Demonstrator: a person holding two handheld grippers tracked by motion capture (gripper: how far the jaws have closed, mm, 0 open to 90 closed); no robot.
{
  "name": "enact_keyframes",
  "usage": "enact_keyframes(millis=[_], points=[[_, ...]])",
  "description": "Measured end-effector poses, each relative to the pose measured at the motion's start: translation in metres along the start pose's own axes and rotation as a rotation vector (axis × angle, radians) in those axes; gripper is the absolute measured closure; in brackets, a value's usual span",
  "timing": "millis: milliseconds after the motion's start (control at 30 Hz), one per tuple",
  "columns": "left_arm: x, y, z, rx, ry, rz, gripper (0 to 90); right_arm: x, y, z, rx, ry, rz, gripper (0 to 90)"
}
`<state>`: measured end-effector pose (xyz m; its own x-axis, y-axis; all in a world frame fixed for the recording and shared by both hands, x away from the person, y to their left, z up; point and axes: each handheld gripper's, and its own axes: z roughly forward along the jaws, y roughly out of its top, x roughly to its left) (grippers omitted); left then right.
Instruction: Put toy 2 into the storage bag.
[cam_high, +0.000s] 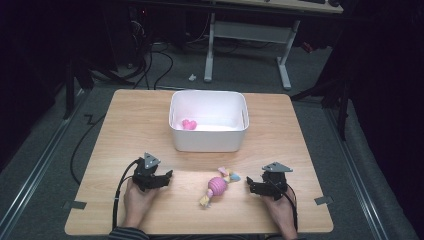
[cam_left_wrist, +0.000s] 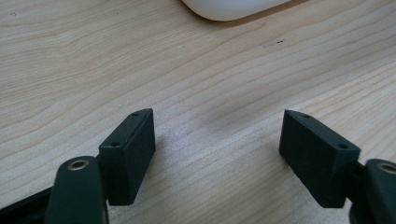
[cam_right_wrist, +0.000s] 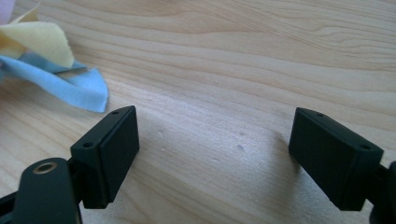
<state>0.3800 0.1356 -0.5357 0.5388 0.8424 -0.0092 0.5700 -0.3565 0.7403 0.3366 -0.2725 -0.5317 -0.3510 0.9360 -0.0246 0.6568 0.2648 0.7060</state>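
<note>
A pink ball toy with pastel cloth strips (cam_high: 218, 185) lies on the wooden table (cam_high: 125, 125) between my two grippers. Its yellow and blue strips (cam_right_wrist: 70, 79) reach into the upper left of the right gripper view. My left gripper (cam_high: 168, 176) rests low on the table to the toy's left, open, with bare wood between its jaws (cam_left_wrist: 218, 140). To the toy's right my right gripper (cam_high: 249, 185) is open too, holding nothing (cam_right_wrist: 215, 144). A white bin (cam_high: 208, 120) stands behind the toy, with a pink object (cam_high: 189, 124) inside it at its left.
The bin's rounded bottom corner (cam_left_wrist: 233, 9) shows at the top of the left gripper view. Beyond the table stand a desk frame (cam_high: 250, 40) and loose cables (cam_high: 155, 65) on the floor. Tape tabs (cam_high: 322, 200) mark the table's near corners.
</note>
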Motion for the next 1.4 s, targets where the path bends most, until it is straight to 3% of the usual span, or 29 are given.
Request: enact_keyframes(millis=[133, 233, 500, 633, 1033, 1400], points=[[0.000, 0.000, 0.000, 0.000, 0.002, -0.001, 26.3, 0.001, 0.001, -0.002, 0.021, 0.007, 0.000, 19.2], [0.000, 0.000, 0.000, 0.000, 0.002, -0.002, 26.2, 0.002, 0.000, -0.008, 0.040, 0.036, -0.028, 23.7], [0.000, 0.000, 0.000, 0.002, 0.001, -0.002, 25.7, 0.013, -0.001, -0.028, -0.011, 0.098, -0.054, 25.0], [-0.001, 0.000, 0.000, 0.001, 0.001, -0.003, 25.5, 0.021, 0.001, -0.033, -0.039, 0.164, -0.080, 25.1], [-0.001, 0.000, 0.000, 0.002, 0.002, -0.004, 25.3, 0.053, 0.022, -0.046, -0.096, 0.296, -0.163, 25.1], [-0.001, 0.000, 0.000, 0.002, 0.004, -0.006, 24.9, 0.077, 0.037, -0.042, -0.106, 0.352, -0.254, 19.3]])
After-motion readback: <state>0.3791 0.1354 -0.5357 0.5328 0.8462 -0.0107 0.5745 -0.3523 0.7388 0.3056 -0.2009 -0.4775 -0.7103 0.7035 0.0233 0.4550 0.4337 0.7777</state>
